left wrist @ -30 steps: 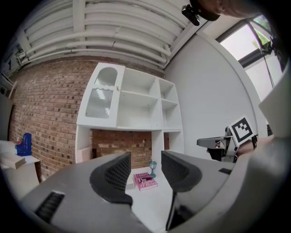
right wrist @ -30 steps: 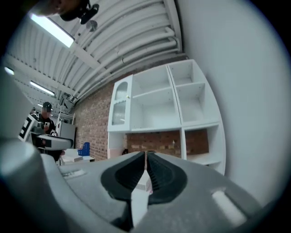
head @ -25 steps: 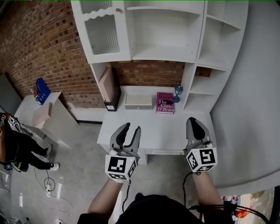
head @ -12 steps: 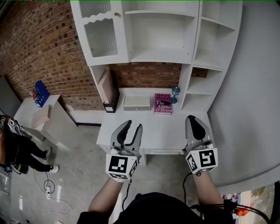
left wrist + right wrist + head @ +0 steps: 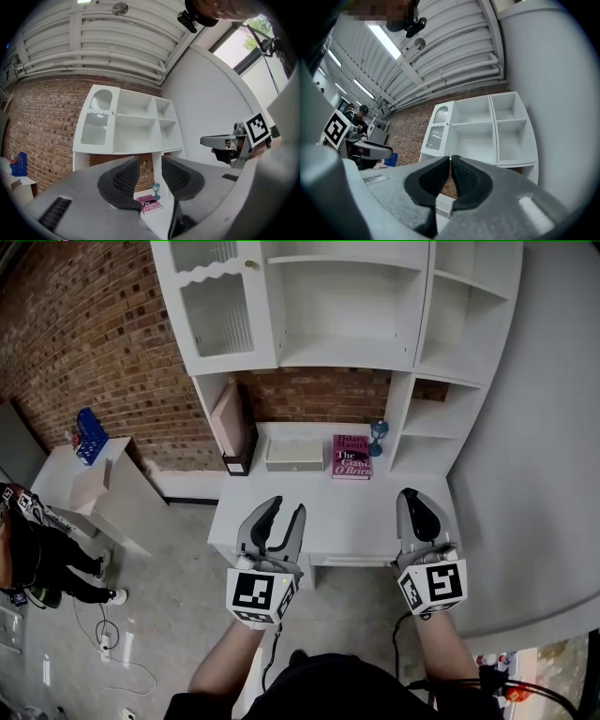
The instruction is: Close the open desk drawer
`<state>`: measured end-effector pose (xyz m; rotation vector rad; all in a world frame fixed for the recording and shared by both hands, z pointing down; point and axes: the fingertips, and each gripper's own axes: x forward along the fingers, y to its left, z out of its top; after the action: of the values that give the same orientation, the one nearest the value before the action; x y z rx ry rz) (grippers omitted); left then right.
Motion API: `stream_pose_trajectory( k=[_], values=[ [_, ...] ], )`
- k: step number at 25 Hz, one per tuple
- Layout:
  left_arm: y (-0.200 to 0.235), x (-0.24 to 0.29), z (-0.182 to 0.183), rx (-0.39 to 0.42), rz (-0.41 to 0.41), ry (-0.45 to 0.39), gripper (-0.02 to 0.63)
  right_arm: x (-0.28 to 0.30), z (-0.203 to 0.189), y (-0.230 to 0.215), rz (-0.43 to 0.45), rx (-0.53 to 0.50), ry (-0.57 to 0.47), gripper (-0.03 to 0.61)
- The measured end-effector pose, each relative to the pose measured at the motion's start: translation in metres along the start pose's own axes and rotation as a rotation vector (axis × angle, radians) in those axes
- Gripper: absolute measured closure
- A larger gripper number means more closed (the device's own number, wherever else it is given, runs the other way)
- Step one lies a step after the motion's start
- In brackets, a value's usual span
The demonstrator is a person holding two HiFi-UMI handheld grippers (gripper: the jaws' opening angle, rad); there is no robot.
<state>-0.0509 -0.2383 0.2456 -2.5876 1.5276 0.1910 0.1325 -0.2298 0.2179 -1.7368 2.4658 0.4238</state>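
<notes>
Left claw (image 5: pixel 284 512) spread, right claw (image 5: pixel 412 502) pressed together, both empty, flank the drawer (image 5: pixel 352 562), whose front runs crosswise just below them at the surface's (image 5: pixel 347 512) near edge.

back: red brick wall (image 5: pixel 84 324) | right: curved white wall (image 5: pixel 553 427) | floor (image 5: pixel 159 615): grey concrete | furniture: white shelf unit (image 5: pixel 347 306), low side table (image 5: pixel 56 470) | ceiling (image 5: pixel 117 42): ribbed, strip lights (image 5: pixel 386 42)

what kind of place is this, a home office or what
Probably a mock study corner inside a workshop or lab hall: a white desk with a shelf hutch against a brick wall, but a bare concrete floor with loose cables and an industrial ribbed ceiling.
</notes>
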Motion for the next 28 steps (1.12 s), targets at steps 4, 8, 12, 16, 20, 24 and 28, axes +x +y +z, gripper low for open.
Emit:
stream_pose_trajectory(
  k=[4, 8, 12, 16, 20, 24, 28],
  values=[
    [-0.002, -0.002, -0.001, -0.001, 0.000, 0.006, 0.469, -0.002, 0.002, 0.002, 0.001, -0.003, 0.000, 0.563],
    [-0.004, -0.003, -0.005, 0.002, 0.000, 0.015, 0.469, -0.004, -0.003, 0.003, 0.007, 0.007, 0.000, 0.563],
    [-0.009, -0.003, -0.008, 0.004, 0.002, 0.021, 0.469, -0.006, -0.004, 0.000, 0.010, 0.017, -0.003, 0.565],
    [-0.012, -0.001, -0.006, 0.007, 0.002, 0.022, 0.469, -0.009, -0.002, -0.004, 0.011, 0.023, -0.008, 0.566],
    [-0.015, -0.001, -0.005, 0.010, 0.006, 0.020, 0.469, -0.013, -0.003, -0.006, 0.016, 0.019, -0.012, 0.574],
    [-0.019, -0.001, -0.006, 0.009, 0.013, 0.026, 0.469, -0.017, -0.004, -0.010, 0.018, 0.024, -0.009, 0.574],
    [-0.022, 0.000, -0.007, 0.010, 0.017, 0.030, 0.469, -0.019, -0.004, -0.014, 0.018, 0.029, -0.011, 0.574]
  ],
)
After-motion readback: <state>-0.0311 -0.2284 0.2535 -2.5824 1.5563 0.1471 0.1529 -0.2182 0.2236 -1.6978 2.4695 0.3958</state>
